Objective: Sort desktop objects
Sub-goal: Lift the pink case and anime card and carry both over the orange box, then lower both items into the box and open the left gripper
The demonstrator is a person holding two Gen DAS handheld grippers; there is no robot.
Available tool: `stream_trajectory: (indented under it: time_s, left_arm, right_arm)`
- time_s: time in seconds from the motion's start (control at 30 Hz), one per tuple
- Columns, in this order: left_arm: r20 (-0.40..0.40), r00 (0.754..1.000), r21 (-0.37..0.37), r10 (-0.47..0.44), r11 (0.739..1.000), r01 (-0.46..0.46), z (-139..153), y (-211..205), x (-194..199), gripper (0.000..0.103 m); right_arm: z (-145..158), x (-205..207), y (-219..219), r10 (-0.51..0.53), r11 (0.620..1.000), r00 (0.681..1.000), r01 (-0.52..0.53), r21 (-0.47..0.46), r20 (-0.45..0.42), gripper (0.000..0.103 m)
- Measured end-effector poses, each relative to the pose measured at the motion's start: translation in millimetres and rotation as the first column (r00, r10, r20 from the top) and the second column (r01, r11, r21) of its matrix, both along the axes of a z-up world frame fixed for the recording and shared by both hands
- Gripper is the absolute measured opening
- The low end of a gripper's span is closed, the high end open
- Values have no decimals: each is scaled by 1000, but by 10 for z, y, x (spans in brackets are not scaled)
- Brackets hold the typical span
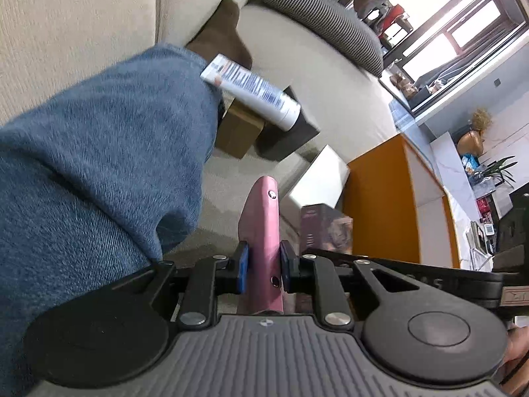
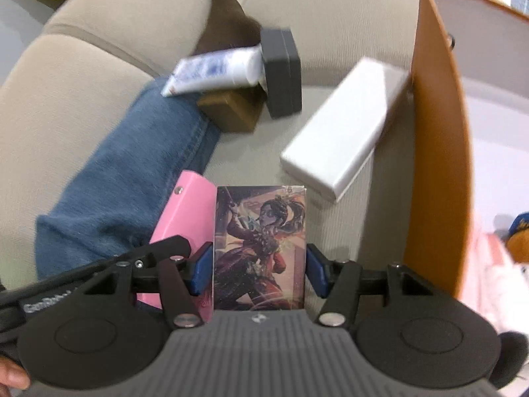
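**Carrying two at once over the sofa**

Holding steady here: the left gripper (image 1: 264, 266) has its jaws clamped on the pink case (image 1: 263, 241), gripped across its thin sides, and the right gripper (image 2: 259, 271) brackets the illustrated card box (image 2: 260, 248). Its left pad touches the box, but a sliver of gap shows at the right pad, so I can't tell whether that grip is firm. The two held items sit side by side, nearly touching, above the beige sofa cushion (image 2: 251, 152).

To do this well, I'd say keep both level, part the hands before release so neither item knocks the other, and set each down flat.

Orientation: the pink case runs lengthwise straight out from the jaws, its far end pointing toward the pile ahead, the white tube (image 2: 211, 71) lying across the brown box (image 2: 228, 109) and against the dark grey box (image 2: 282, 72). The card box's long axis also points forward, picture face up. The white box (image 2: 337, 132) lies diagonally beside the orange cabinet panel (image 2: 436, 132).
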State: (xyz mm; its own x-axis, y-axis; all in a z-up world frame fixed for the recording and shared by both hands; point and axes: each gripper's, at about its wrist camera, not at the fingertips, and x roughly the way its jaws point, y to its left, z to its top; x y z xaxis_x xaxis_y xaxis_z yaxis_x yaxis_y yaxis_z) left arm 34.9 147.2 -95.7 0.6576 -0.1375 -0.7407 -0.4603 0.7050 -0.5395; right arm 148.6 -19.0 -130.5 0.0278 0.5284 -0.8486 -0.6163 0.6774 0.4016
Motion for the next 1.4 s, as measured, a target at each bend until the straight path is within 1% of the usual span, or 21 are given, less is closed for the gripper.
stream_trajectory:
  time_s: [0.07, 0.17, 0.23, 0.33, 0.4, 0.47, 0.6, 0.7, 0.77, 0.83, 0.97, 1.13, 1.23, 1.33, 1.4]
  left_arm:
    - [27, 1000, 12, -11, 1000, 11, 125, -26, 2, 21]
    - [73, 996, 30, -51, 998, 49, 348, -99, 42, 21]
    - [100, 990, 48, -95, 995, 91, 512, -176, 97, 21]
    - [137, 978, 96, -160, 984, 147, 785, -336, 241, 21]
    - [168, 966, 117, -198, 977, 180, 953, -453, 369, 21]
    - [198, 950, 115, -241, 968, 222, 1088, -584, 549, 21]
    - [217, 929, 102, -299, 954, 283, 1150, -846, 917, 21]
    - [195, 922, 96, -335, 942, 321, 1074, -1068, 1267, 21]
    - [157, 923, 107, -351, 935, 338, 964, -1223, 1492, 21]
    - [105, 928, 139, -357, 929, 341, 824, -1355, 1674, 21]
    - [5, 936, 201, -352, 917, 344, 602, -1499, 1897, 21]
    - [-108, 929, 284, -354, 884, 370, 438, -1679, 2044, 21]
    - [-177, 918, 314, -356, 863, 395, 335, -1811, 2097, 20]
    - [-216, 909, 314, -356, 857, 410, 295, -1843, 2111, 20]
    - [-226, 911, 331, -346, 852, 405, 281, -1858, 2105, 20]
  right_arm:
    - [107, 8, -59, 6, 1000, 1000, -6, 18, 28, 60]
    - [300, 53, -206, 6, 998, 999, -9, 64, 51, 60]
    - [448, 87, -335, 7, 995, 998, -13, 98, 63, 60]
    - [658, 152, -566, -2, 991, 994, -13, 130, 110, 60]
    - [769, 224, -740, -26, 990, 991, 7, 144, 132, 60]
    - [848, 333, -928, -64, 986, 988, 41, 161, 138, 60]
    - [897, 609, -1306, -158, 976, 975, 129, 177, 159, 60]
    - [790, 858, -1492, -201, 972, 968, 178, 151, 150, 60]
    - [643, 1034, -1547, -206, 974, 970, 191, 122, 126, 60]
    - [472, 1190, -1533, -195, 979, 975, 186, 87, 109, 60]
    - [142, 1467, -1455, -168, 985, 982, 165, 41, 82, 60]
    - [-167, 1654, -1276, -118, 992, 989, 121, -27, 84, 60]
    - [-291, 1702, -1211, -105, 992, 991, 110, -58, 85, 60]
    - [-366, 1724, -1183, -96, 993, 993, 101, -64, 73, 60]
    - [-406, 1731, -1174, -91, 993, 994, 95, -66, 62, 60]
